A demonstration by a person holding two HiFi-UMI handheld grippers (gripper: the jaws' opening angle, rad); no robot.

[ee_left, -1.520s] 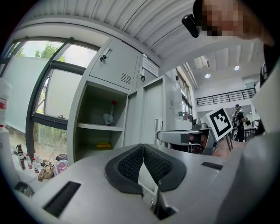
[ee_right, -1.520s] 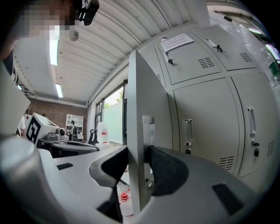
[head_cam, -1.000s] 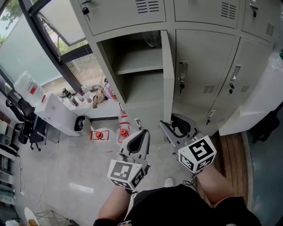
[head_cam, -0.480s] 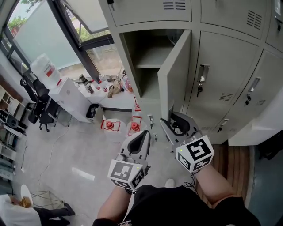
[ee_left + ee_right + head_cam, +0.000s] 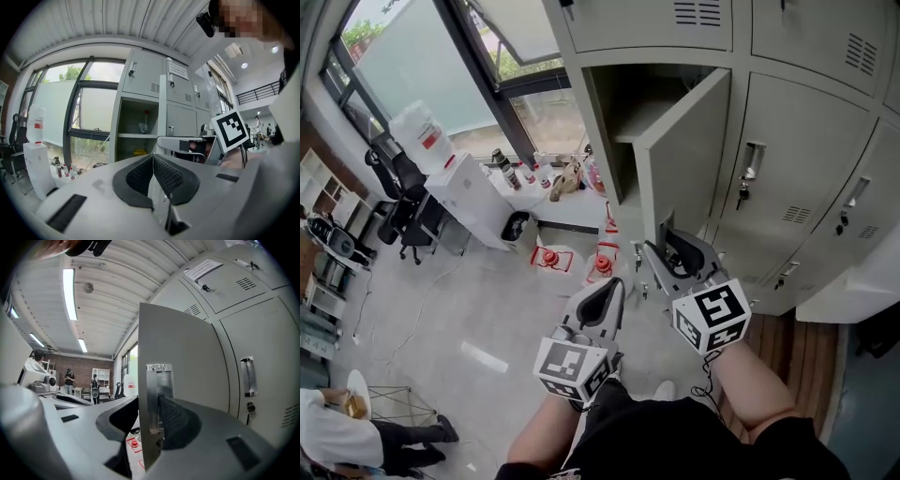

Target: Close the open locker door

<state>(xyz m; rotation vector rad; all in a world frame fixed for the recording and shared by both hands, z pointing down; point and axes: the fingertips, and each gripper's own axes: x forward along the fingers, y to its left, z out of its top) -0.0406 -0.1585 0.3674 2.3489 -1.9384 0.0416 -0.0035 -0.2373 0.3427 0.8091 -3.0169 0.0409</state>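
Your right gripper (image 5: pixel 149 414) has its jaws apart, and the free edge of the locker door (image 5: pixel 178 348) stands upright between them. The right-hand pad (image 5: pixel 176 420) sits just beside the door's metal handle plate (image 5: pixel 155 397); whether it presses on the plate can't be told. In the head view that right gripper reaches the door's lower edge.

Your left gripper (image 5: pixel 152 161) is closed, pad against pad, with nothing between them. It hangs in the air just left of the right one, apart from the door.

The door is plain pale grey sheet metal, one flat panel. It is hinged on the right of its compartment and stands out at an angle, partly swung across the opening. Behind it the open compartment (image 5: pixel 628 103) holds one shelf (image 5: pixel 138 136).

To the door's right are two shut doors (image 5: pixel 778 159), each with one upright handle and a small vent.

A white notice (image 5: pixel 202 269) is stuck on an upper door, with print too small to read. A water bottle (image 5: pixel 422 136) by the window carries a red label, also unreadable. Each gripper bears one black-and-white marker cube (image 5: pixel 711 317). Two red-and-white items (image 5: pixel 548 258) lie on the floor below the lockers.
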